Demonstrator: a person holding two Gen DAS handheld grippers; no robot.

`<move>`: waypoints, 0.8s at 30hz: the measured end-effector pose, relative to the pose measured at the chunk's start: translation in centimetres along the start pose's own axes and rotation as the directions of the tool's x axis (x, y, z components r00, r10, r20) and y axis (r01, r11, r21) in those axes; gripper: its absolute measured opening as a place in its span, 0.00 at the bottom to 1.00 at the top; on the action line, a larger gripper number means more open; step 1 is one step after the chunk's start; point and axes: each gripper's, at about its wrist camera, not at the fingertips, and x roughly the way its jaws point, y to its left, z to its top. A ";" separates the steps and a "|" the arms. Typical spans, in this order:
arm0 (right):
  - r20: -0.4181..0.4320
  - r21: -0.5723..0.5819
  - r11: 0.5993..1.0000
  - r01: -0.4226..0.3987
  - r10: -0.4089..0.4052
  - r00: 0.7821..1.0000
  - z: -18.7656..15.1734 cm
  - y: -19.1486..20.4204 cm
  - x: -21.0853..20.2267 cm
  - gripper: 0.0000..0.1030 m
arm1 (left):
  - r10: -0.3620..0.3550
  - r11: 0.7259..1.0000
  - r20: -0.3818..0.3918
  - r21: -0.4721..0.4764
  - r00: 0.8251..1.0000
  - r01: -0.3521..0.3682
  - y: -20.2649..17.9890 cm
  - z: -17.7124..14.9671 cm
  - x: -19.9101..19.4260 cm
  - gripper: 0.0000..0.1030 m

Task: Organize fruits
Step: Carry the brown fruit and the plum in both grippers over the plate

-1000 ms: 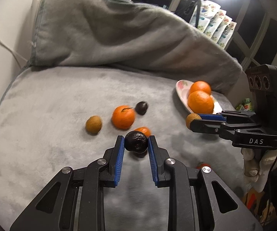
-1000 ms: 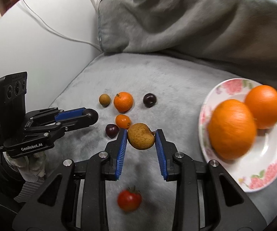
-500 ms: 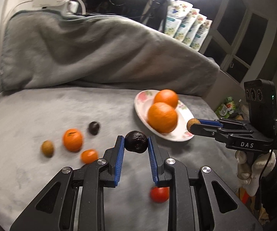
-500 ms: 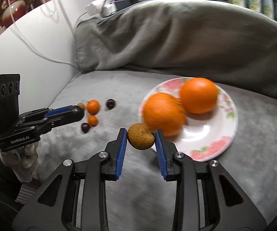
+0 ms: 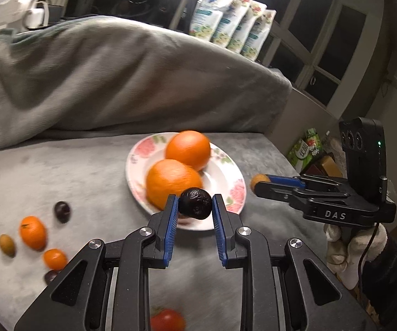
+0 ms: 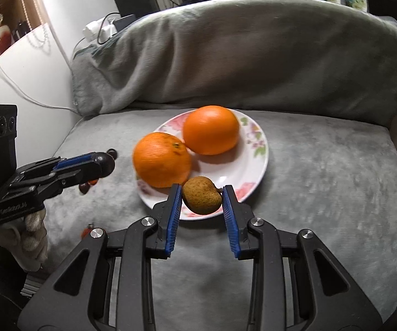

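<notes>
My left gripper (image 5: 194, 204) is shut on a wrinkled dark fruit (image 5: 195, 203), held above the near rim of a floral plate (image 5: 233, 178). My right gripper (image 6: 201, 195) is shut on a brown kiwi-like fruit (image 6: 201, 194) over the same plate's (image 6: 256, 160) front edge. Two big oranges (image 5: 188, 149) (image 5: 172, 180) lie in the plate. Left on the grey cushion sit a mandarin (image 5: 32, 231), a smaller mandarin (image 5: 55, 259), two dark plums (image 5: 62, 211) (image 5: 50, 275) and a small brown fruit (image 5: 7, 245). A red tomato (image 5: 168, 319) lies under my left gripper.
A grey blanket (image 5: 115, 80) is heaped along the back of the cushion. Packets (image 5: 231, 33) stand behind it near dark windows. A white wall with a cable (image 6: 32, 93) borders the left side. Gloved hands (image 5: 356, 248) (image 6: 30, 237) hold the gripper handles.
Both grippers have swung right from the loose fruit toward the plate, each still carrying its fruit. The plate now sits just beyond both sets of fingertips.
</notes>
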 end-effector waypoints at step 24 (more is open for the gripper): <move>-0.008 -0.012 0.999 0.052 -0.052 0.999 1.4 -3.1 2.6 0.30 | 0.111 0.970 -0.040 0.220 0.993 -0.100 -6.0 -0.6 5.4 0.23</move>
